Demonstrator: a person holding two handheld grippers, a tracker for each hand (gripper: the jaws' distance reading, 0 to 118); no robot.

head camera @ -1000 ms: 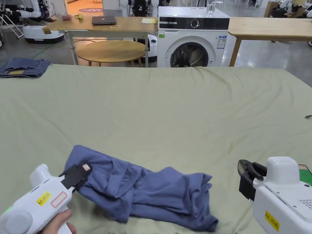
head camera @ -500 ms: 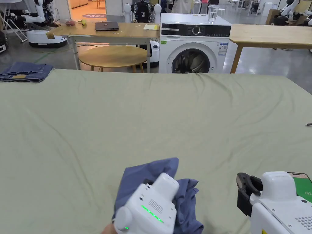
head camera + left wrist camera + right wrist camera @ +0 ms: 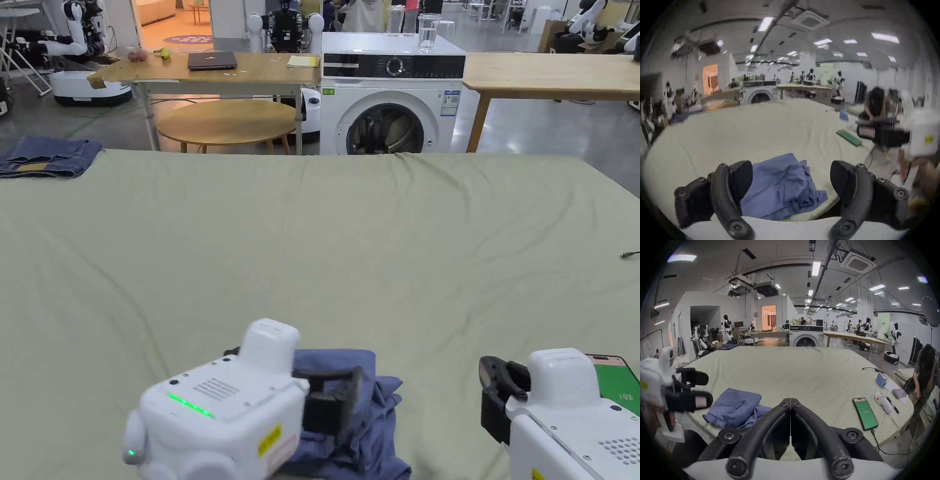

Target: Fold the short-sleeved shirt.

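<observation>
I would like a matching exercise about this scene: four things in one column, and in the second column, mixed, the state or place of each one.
Things:
1. left gripper
2. right gripper
3. blue shirt
4. phone

States or places:
A. lying with a green screen near the right edge of the bed
B. jaws closed together, holding nothing
C. jaws wide apart, above the cloth
D. bunched in a heap at the near edge of the green sheet

Pairs: 1-C, 2-B, 3-D, 4-A
</observation>
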